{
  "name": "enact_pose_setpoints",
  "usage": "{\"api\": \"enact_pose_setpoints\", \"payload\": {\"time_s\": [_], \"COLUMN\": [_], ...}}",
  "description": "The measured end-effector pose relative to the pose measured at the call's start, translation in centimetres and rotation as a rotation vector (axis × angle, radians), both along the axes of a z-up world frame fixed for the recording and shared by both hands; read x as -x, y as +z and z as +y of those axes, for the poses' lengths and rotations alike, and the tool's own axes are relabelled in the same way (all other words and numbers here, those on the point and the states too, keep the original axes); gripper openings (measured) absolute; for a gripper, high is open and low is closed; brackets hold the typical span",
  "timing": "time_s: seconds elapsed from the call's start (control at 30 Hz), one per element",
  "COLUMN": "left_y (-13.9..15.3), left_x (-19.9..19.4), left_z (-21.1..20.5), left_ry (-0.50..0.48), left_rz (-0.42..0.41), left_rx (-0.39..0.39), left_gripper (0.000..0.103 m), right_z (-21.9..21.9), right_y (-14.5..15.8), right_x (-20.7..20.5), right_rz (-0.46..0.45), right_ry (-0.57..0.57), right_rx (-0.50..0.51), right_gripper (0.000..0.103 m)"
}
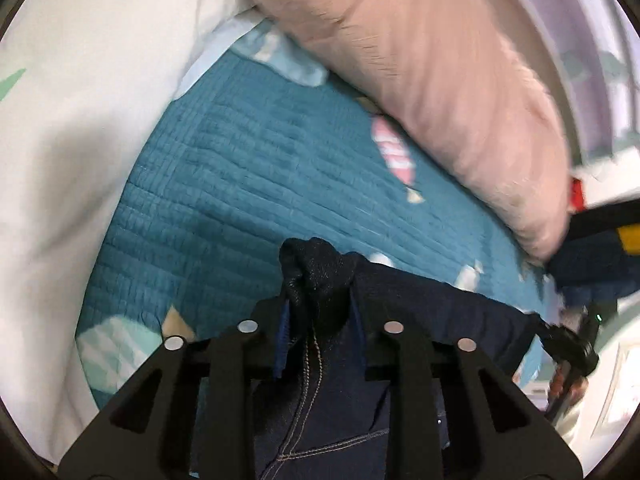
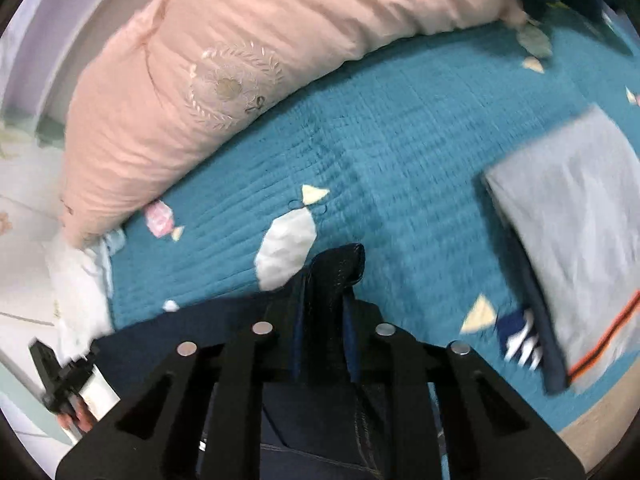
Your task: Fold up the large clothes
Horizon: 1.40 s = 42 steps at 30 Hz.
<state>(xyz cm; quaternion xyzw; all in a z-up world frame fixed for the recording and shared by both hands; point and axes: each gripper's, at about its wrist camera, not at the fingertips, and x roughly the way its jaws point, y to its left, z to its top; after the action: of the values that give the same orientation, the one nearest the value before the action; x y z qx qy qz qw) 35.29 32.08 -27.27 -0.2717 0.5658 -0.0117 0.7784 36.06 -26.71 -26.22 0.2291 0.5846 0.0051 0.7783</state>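
Since both claws clamp bunched denim, left claw [image 1: 316,320] & right claw [image 2: 324,320] hold the dark jeans [image 1: 420,304] over the teal bed quilt [image 1: 224,184]. Heavy, floppy fabric w/ stiff seams; prob best gripped at thick hem corners.

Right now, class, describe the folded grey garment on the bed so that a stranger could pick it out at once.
Start at the teal quilted bedspread with the long pink pillow along its far side. The folded grey garment lies flat at the right of the right wrist view. Unlike the dark jeans, it is pale grey with an orange stripe.
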Motion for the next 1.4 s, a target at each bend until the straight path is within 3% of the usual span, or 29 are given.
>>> {"api": "enact_pose_setpoints", "payload": {"time_s": [0.07, 0.1, 0.13, 0.17, 0.2, 0.23, 0.47, 0.6, 0.73, 0.8, 0.87, 0.93, 1.0, 1.13, 1.2, 1.27, 1.4], "left_y": [-1.1, -1.0, -0.7, -0.1, 0.2, 0.4, 2.1, 1.6, -0.6, -2.8, -5.9, -8.6, -8.4, -6.7, -5.0, -4.1, -5.2], "left_x": [-0.9, -0.9, -0.6, 0.0, 0.6, 1.3, 7.1, 11.5, 15.2, 16.6, 17.4, 17.5, 17.7, 18.0, 18.6, 19.2, 18.6], "left_z": [-0.6, -1.4, -2.0, -3.1, -3.8, -4.5, -7.9, -11.1, -14.3, -15.8, -16.6, -16.7, -17.2, -17.2, -16.6, -15.6, -12.5], "left_ry": [0.006, -0.017, -0.03, -0.051, -0.065, -0.076, -0.152, -0.22, -0.271, -0.291, -0.268, -0.259, -0.268, -0.264, -0.266, -0.245, -0.178], "left_rz": [0.08, 0.072, 0.052, 0.015, 0.0, -0.006, -0.036, -0.031, 0.006, 0.053, 0.133, 0.101, 0.088, 0.114, 0.083, 0.06, 0.099], "left_rx": [-0.061, -0.113, -0.178, -0.289, -0.367, -0.407, -0.411, -0.358, -0.283, -0.253, -0.288, -0.317, -0.35, -0.357, -0.356, -0.356, -0.377], "left_gripper": [0.029, 0.03, 0.036, 0.062, 0.073, 0.076, 0.076, 0.076, 0.076, 0.076, 0.074, 0.074, 0.074, 0.069, 0.069, 0.068, 0.066], "right_z": [0.7, 0.8, 1.1, 1.5, 1.9, 2.2, 5.3, 7.7, 10.6, 12.5, 13.8, 14.7, 14.8, 15.4, 15.0, 14.2, 11.9], "right_y": [0.0, 0.4, 1.4, 2.2, 2.6, 2.7, 0.8, -1.6, -4.6, -5.9, -7.5, -9.9, -11.4, -9.5, -7.5, -5.7, -4.5], "right_x": [-0.8, -0.6, 0.1, 1.1, 2.1, 2.8, 9.5, 14.0, 18.3, 19.7, 20.5, 20.8, 21.0, 21.2, 21.4, 21.0, 19.7], "right_rz": [0.035, 0.018, -0.035, -0.073, -0.083, -0.083, 0.003, 0.079, 0.139, 0.139, 0.177, 0.224, 0.197, 0.213, 0.162, 0.11, 0.066], "right_ry": [0.022, 0.025, 0.032, 0.043, 0.056, 0.068, 0.147, 0.17, 0.189, 0.225, 0.222, 0.197, 0.177, 0.178, 0.189, 0.193, 0.179], "right_rx": [0.077, 0.087, 0.084, 0.085, 0.101, 0.108, 0.084, 0.019, 0.002, -0.072, -0.078, -0.014, -0.015, 0.016, -0.016, 0.024, 0.088], "right_gripper": [0.052, 0.07, 0.081, 0.084, 0.087, 0.087, 0.087, 0.087, 0.087, 0.086, 0.085, 0.085, 0.086, 0.085, 0.082, 0.077, 0.068]}}
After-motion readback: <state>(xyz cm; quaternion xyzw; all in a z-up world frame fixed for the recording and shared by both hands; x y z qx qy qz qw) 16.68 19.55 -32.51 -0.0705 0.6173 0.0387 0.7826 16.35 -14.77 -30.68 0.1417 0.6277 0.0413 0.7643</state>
